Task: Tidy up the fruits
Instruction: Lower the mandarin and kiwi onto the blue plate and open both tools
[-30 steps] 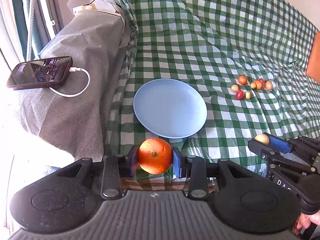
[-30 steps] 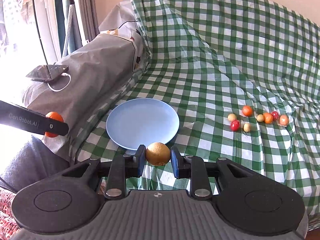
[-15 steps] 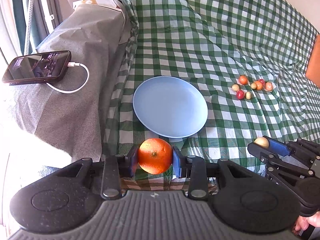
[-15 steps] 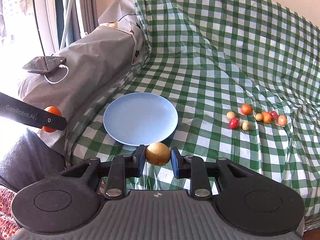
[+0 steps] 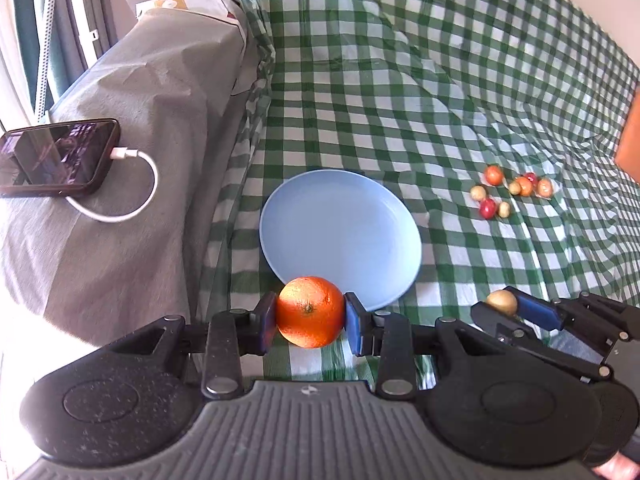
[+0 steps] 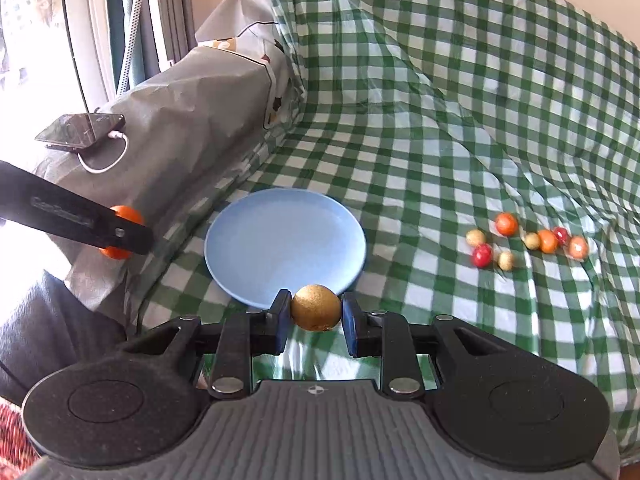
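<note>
We are cataloguing: left gripper (image 5: 310,314) pinching a glossy, dimpled orange (image 5: 310,312); right gripper (image 6: 316,312) clamping a matte golden-brown kiwi (image 6: 316,307).

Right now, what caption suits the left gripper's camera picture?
Left gripper clamps an orange near an empty blue plate on checked cloth.

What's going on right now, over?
Left gripper shut on orange. Right gripper shut on kiwi. Blue plate bare, path clear.
</note>
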The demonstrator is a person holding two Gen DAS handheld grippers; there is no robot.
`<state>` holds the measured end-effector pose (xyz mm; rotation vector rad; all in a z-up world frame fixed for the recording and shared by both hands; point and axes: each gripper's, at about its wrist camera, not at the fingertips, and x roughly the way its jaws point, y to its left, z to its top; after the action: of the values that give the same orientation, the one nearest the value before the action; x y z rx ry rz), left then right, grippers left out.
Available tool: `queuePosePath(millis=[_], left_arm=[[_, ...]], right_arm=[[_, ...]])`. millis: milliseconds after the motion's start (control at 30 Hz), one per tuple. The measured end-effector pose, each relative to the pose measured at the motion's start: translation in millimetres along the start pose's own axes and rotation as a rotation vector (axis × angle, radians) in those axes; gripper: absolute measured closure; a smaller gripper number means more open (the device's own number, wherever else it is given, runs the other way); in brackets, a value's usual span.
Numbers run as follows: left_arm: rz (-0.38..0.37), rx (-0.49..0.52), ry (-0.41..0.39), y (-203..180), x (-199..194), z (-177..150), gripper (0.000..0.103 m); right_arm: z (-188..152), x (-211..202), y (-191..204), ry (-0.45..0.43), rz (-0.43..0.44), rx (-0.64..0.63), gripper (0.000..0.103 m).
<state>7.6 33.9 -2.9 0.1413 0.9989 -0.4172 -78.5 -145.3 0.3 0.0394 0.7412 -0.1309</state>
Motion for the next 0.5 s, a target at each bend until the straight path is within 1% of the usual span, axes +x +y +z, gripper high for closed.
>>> queuePosePath(millis=[133, 267, 367, 500], left_arm=[[-0.012, -0.015, 0.026, 3.6, 22.1, 14.5, 0.064], [-0.004, -0.009, 0.060, 4.1, 51.3, 28.5, 0.064], [0.006, -0.001, 0.087, 3.5, 76.1, 37.8, 0.064], [0.030, 0.038, 0.112, -2.1, 105.2, 47.3, 0.064]], right_arm=[[11.4, 22.2, 6.1, 0.011, 0.014, -0.005, 0.075], [20.6, 50.7, 8.4, 0.033, 0.015, -0.021, 0.075], [23.6, 77.3, 6.3, 0.073, 0.004, -0.032, 0.075], [25.7, 109.3, 2.1, 0.126, -0.004, -0.044, 0.075]])
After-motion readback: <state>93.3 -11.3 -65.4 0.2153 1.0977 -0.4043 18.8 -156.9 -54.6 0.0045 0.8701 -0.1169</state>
